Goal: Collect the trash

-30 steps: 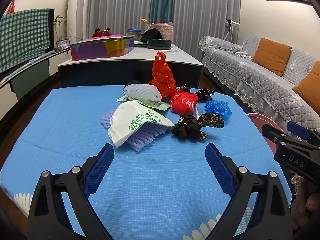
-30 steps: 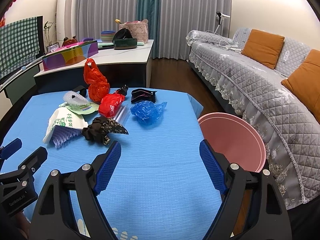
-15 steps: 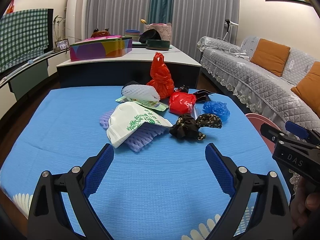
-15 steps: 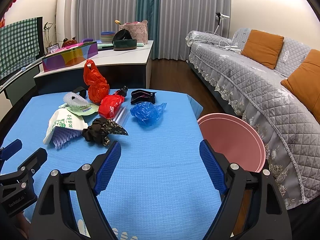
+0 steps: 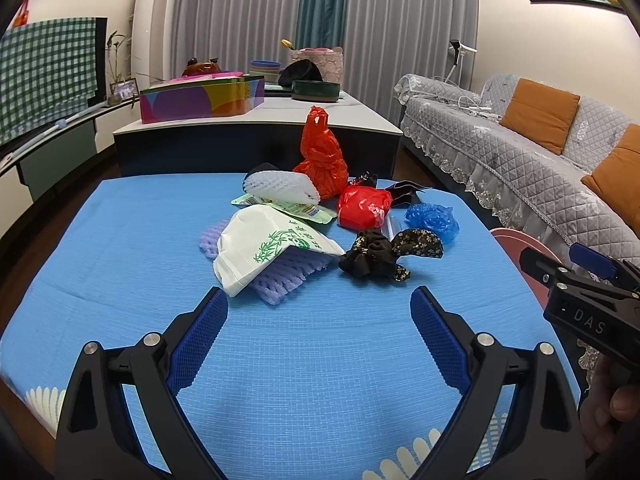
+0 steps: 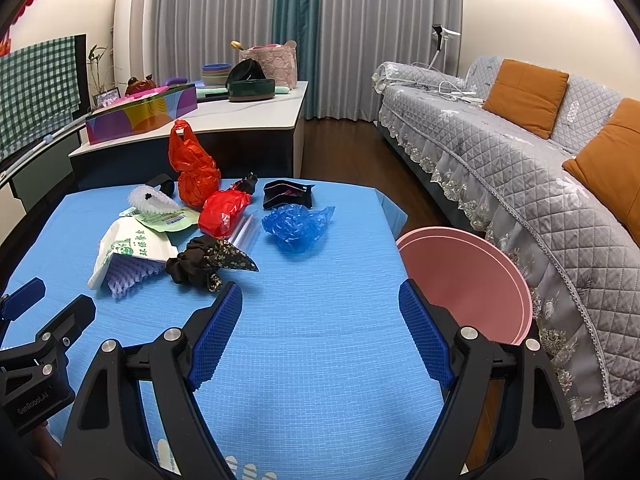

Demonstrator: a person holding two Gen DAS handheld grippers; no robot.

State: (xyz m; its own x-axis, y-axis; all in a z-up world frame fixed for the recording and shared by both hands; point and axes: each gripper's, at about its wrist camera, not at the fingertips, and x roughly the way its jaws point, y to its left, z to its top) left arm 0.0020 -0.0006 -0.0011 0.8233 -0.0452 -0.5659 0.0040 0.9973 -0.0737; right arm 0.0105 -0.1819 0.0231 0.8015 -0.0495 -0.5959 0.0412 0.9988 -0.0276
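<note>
The pink bin [image 5: 520, 240] beside the blue table [image 5: 120, 248] shows only a sliver of rim in the left wrist view, the rest behind the right gripper [image 5: 568, 268]. The purple foam net [image 5: 280, 276] lies mostly hidden under the white bag [image 5: 260, 244].

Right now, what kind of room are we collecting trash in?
Most likely a home living room: a quilt-covered sofa with orange cushions, floor-length curtains, and a low table under a blue cloth.
</note>
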